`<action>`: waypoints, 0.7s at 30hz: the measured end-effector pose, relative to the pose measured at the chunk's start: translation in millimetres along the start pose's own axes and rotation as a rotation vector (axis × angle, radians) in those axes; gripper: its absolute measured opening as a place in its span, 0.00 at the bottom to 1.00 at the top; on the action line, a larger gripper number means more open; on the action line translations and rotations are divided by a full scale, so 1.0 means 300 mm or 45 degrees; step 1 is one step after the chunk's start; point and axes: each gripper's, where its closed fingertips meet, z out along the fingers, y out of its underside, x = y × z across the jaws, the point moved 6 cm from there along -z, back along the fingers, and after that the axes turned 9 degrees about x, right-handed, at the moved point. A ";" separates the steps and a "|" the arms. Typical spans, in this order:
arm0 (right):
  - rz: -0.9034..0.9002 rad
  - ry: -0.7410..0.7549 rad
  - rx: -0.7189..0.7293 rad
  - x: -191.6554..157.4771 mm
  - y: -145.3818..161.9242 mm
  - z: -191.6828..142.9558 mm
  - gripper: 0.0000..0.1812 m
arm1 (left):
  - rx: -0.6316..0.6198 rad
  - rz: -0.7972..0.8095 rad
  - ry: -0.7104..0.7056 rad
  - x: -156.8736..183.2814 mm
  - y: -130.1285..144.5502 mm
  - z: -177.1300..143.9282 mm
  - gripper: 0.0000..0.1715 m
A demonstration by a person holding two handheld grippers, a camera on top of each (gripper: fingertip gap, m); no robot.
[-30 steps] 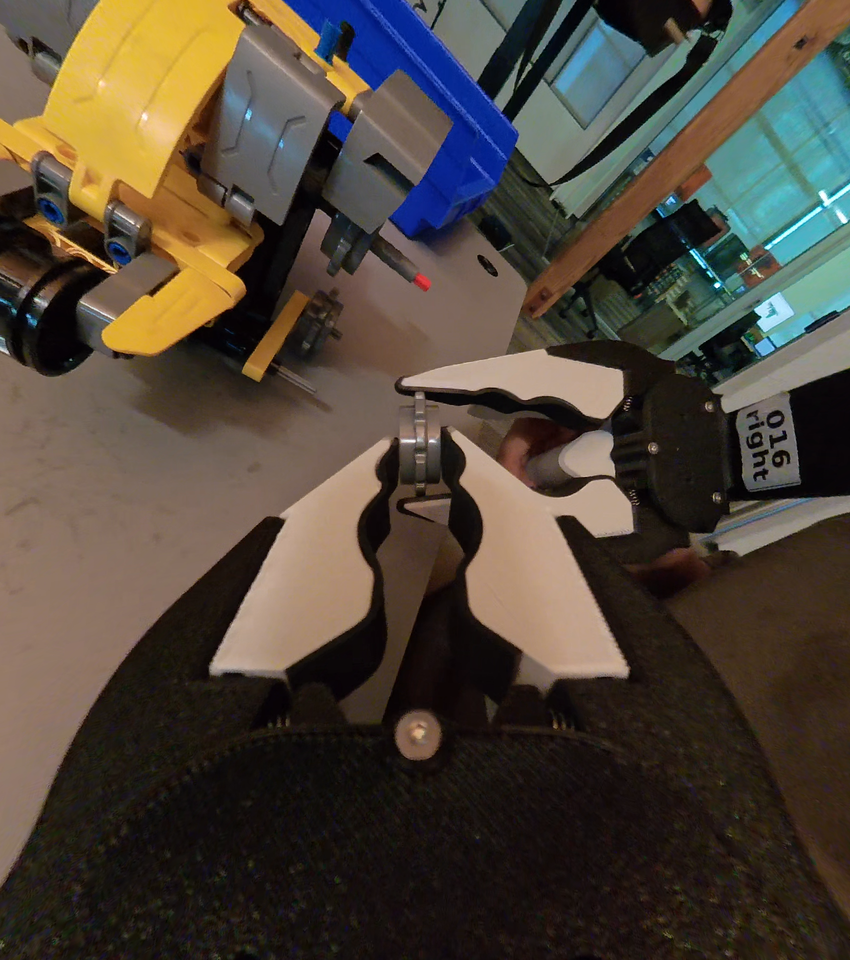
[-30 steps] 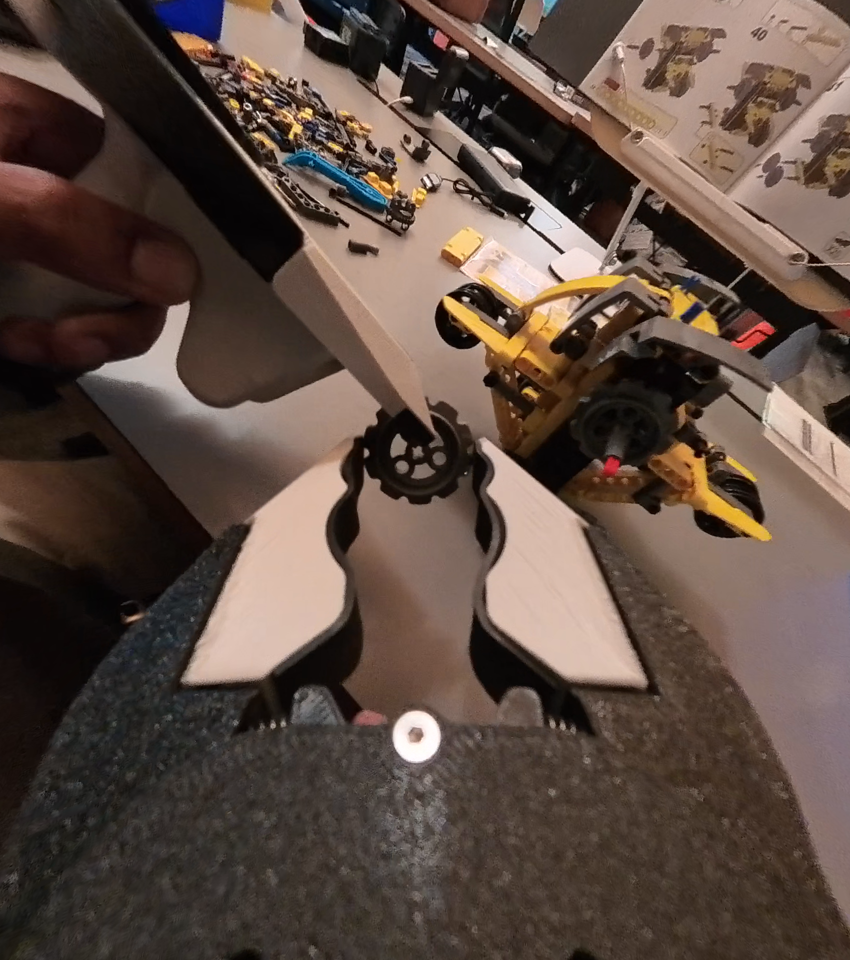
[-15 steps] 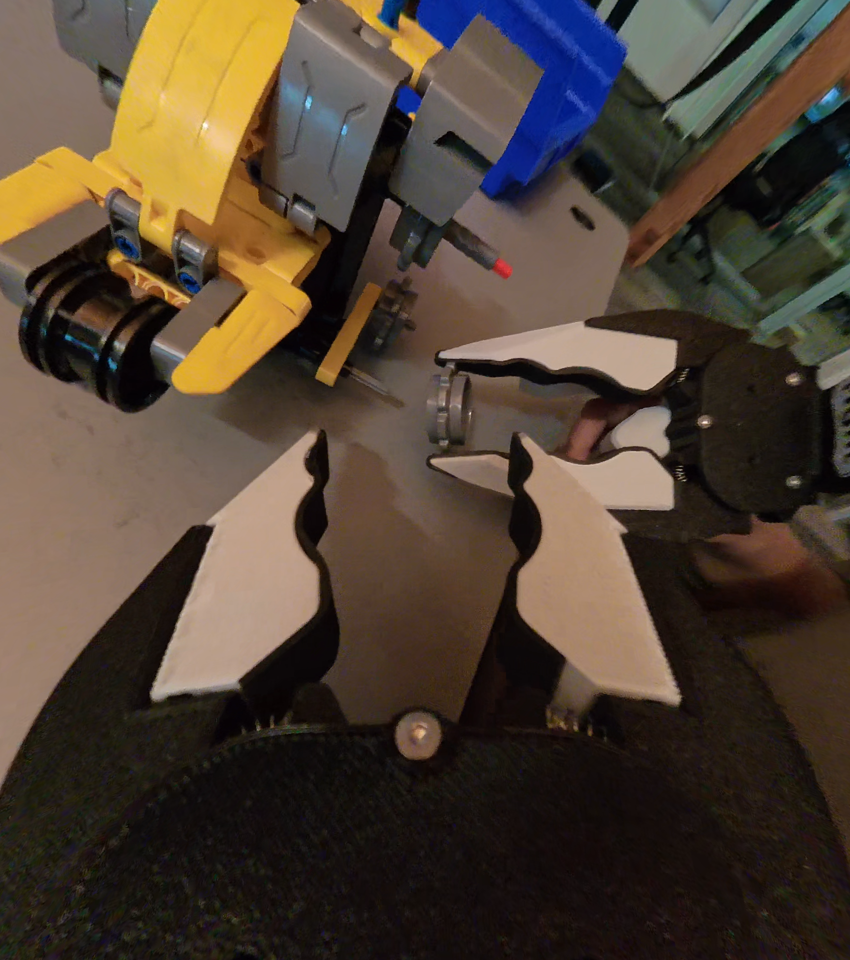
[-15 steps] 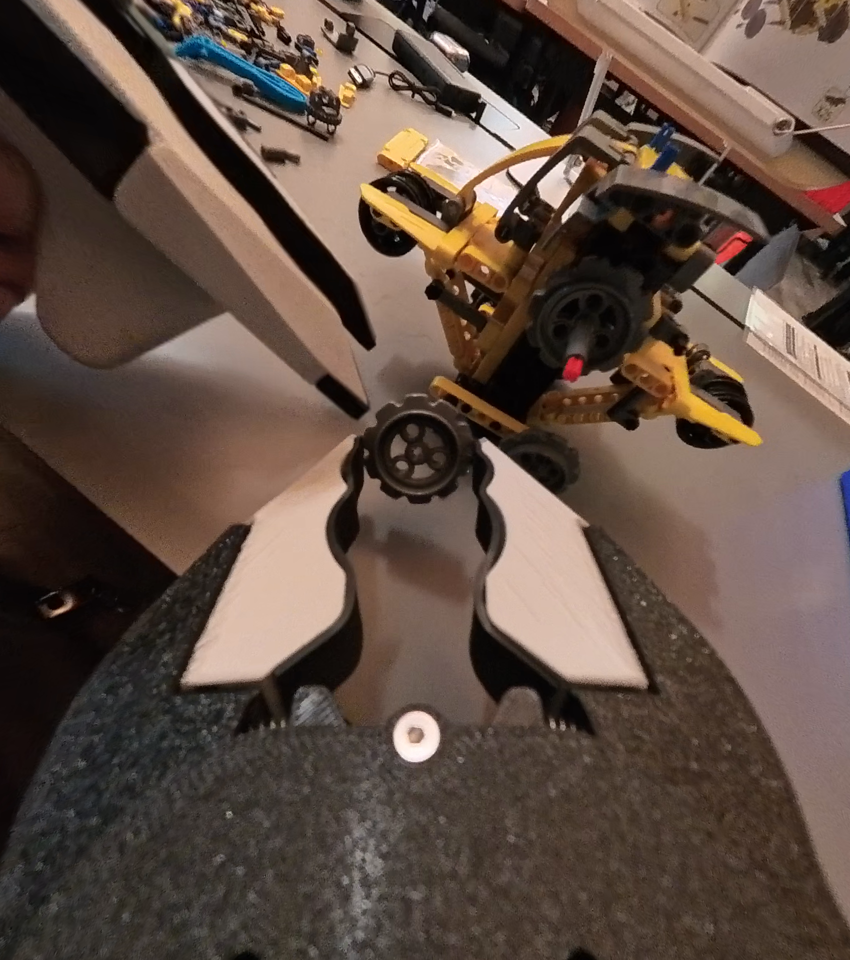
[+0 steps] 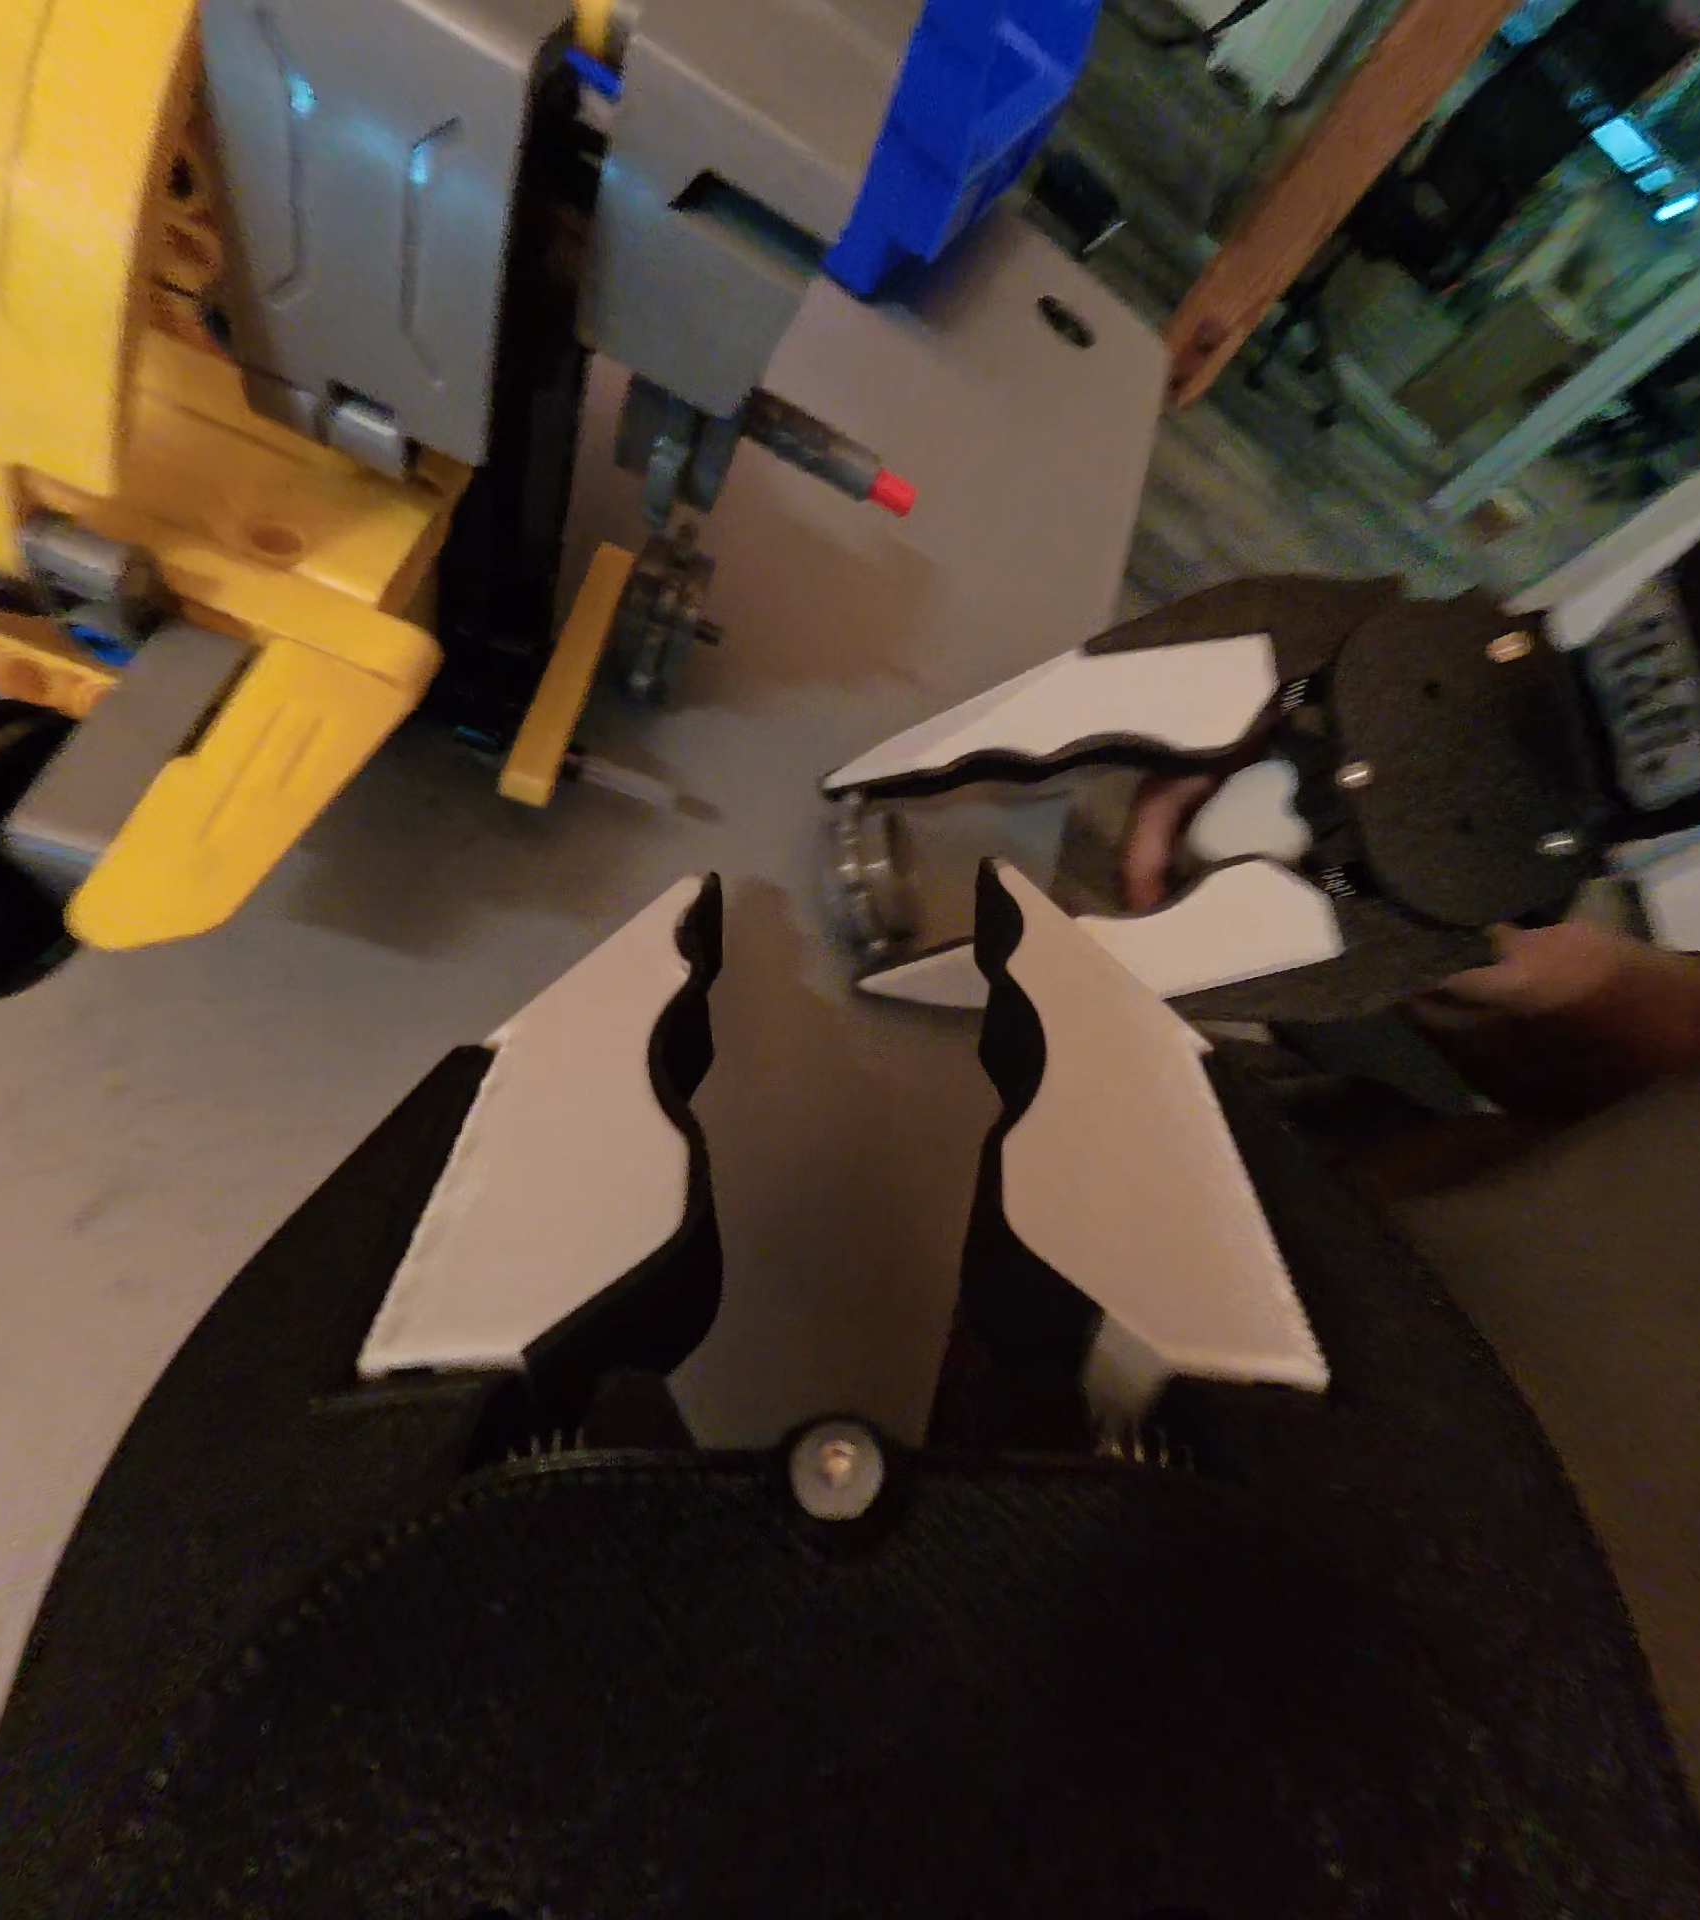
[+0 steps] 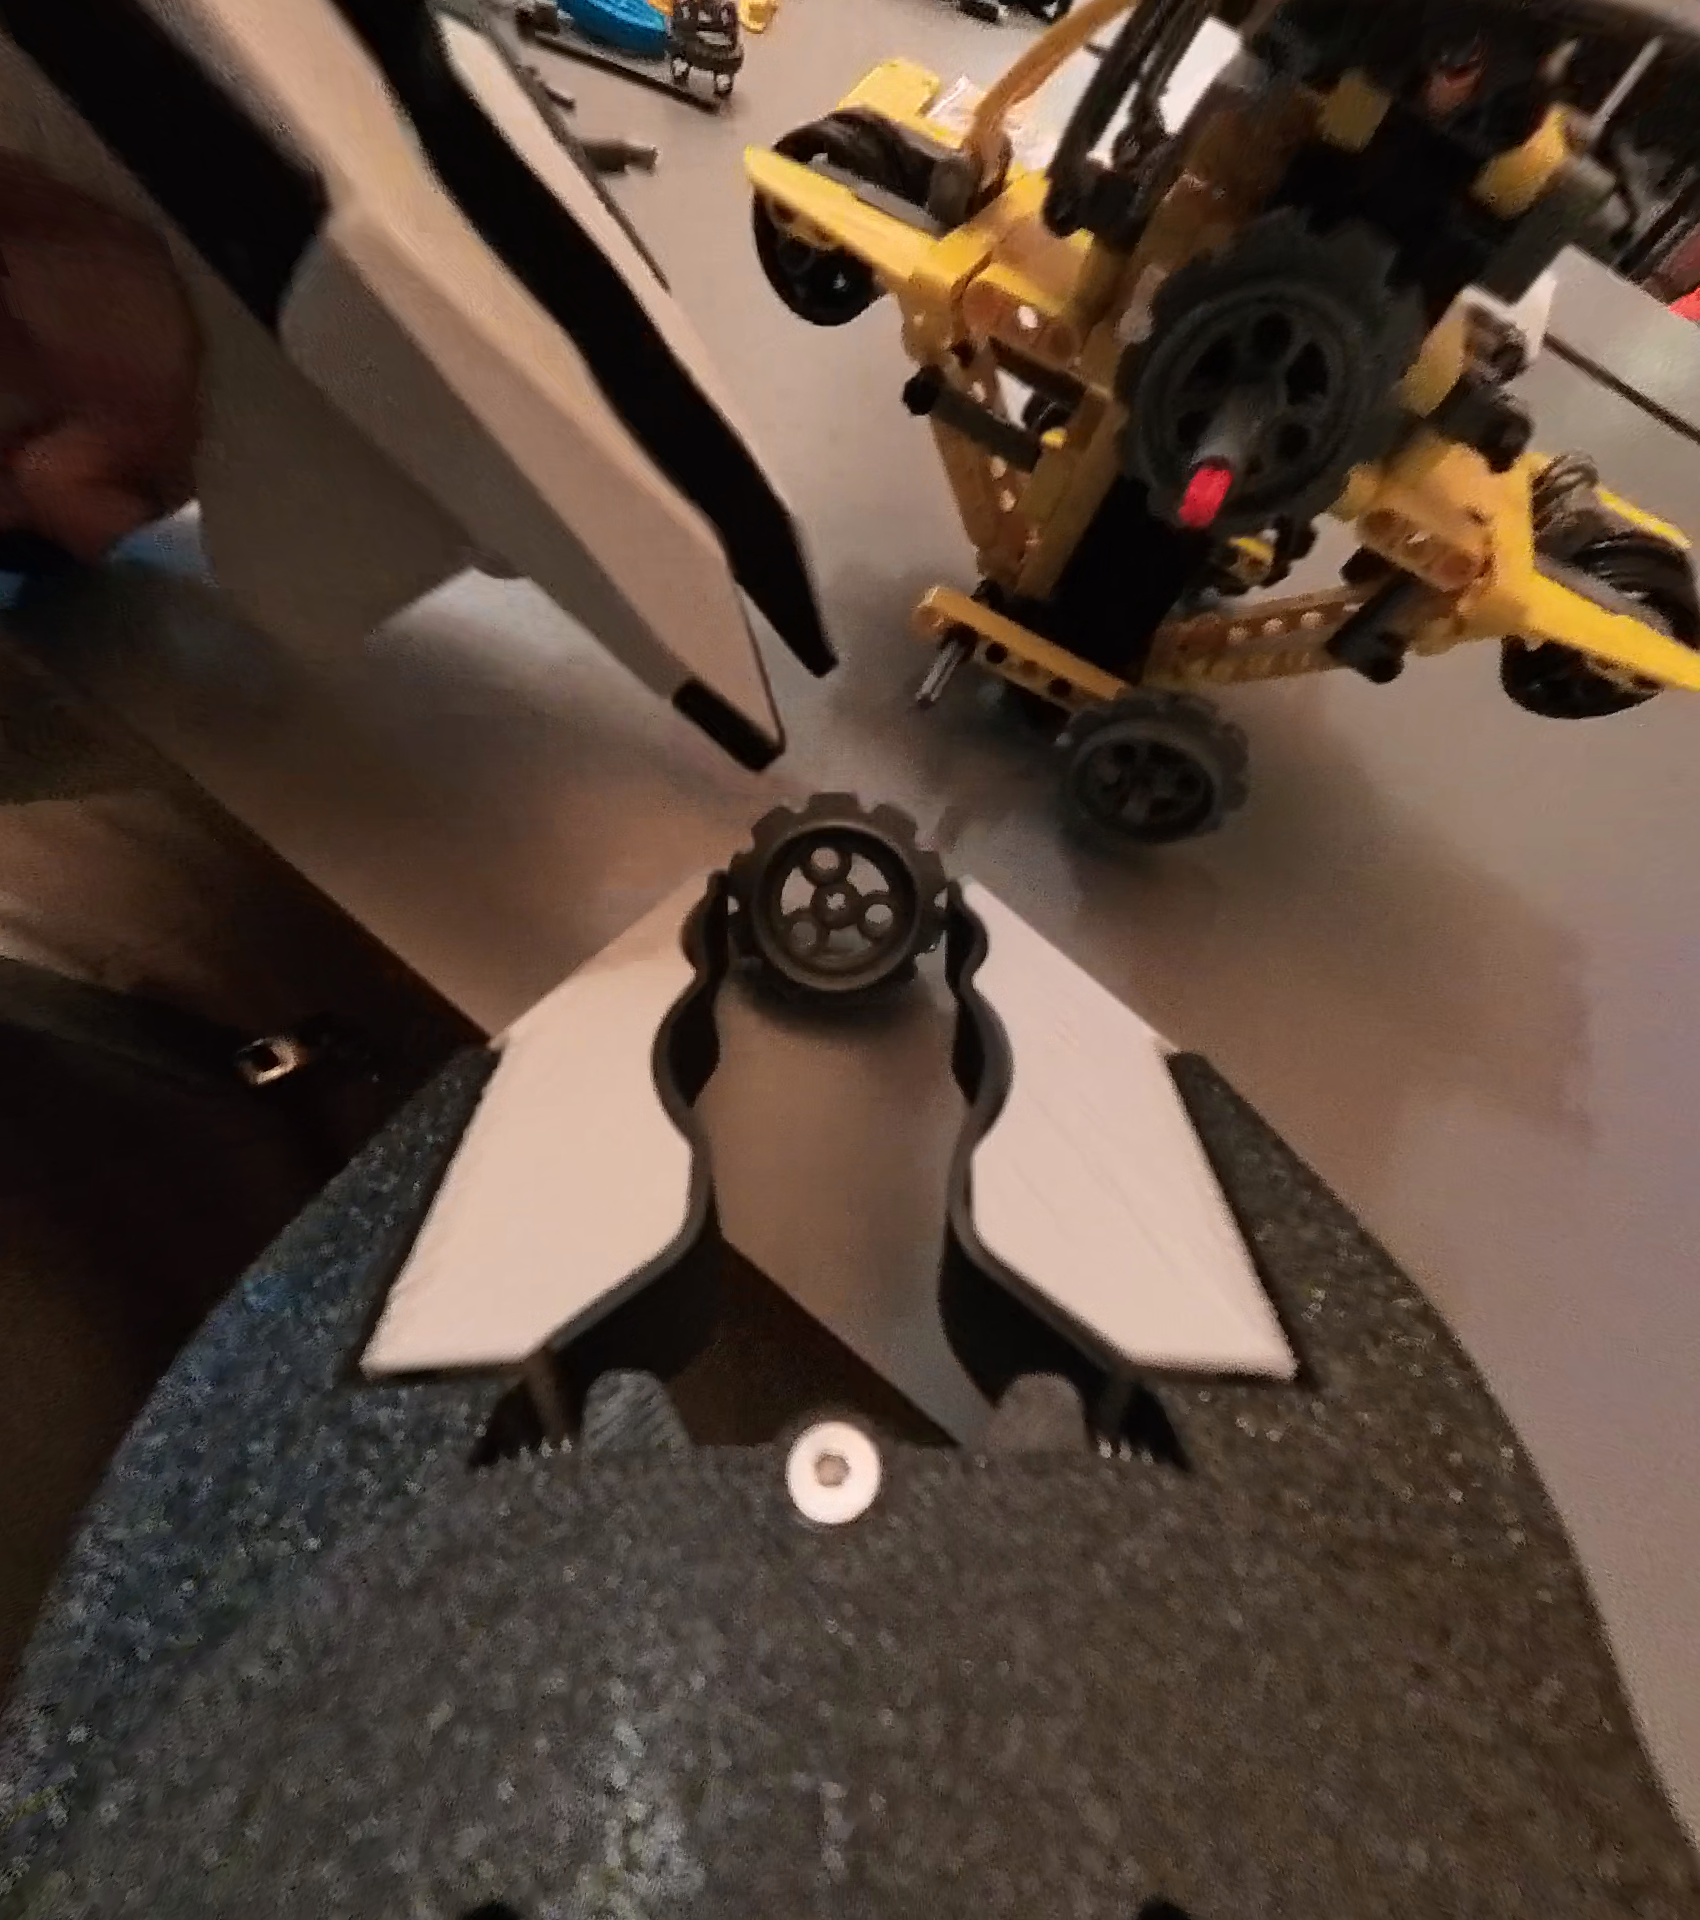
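My right claw (image 6: 835,925) pinches one small black toothed wheel (image 6: 833,914) at frame centre; my left claw (image 5: 846,914) hangs spread and empty above the grey bench (image 5: 98,1122). A blurred, unreadable label (image 5: 1646,717) marks the right claw's handle. One yellow brick-built vehicle (image 6: 1241,416) stands upper right.

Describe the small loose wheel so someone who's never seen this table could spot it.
Start at the yellow brick-built vehicle on the grey table. Nearer the camera, the right gripper pinches a small black wheel. Unlike the vehicle's wheels, it is mounted on nothing.
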 end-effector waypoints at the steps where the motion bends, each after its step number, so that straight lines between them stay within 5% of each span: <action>1: -0.021 0.012 0.015 -0.004 -0.001 -0.001 0.23 | 0.005 -0.037 0.062 0.018 -0.002 0.003 0.28; 7: -0.225 0.067 0.109 -0.027 -0.066 0.001 0.23 | -0.052 -0.004 0.011 0.024 0.008 0.025 0.09; 14: -0.209 0.076 0.059 -0.029 -0.062 0.000 0.29 | 0.036 -0.099 -0.002 0.002 0.006 0.009 0.08; 21: -0.041 0.064 0.128 -0.022 -0.098 -0.007 0.24 | 0.152 -0.230 0.054 0.001 -0.007 -0.009 0.08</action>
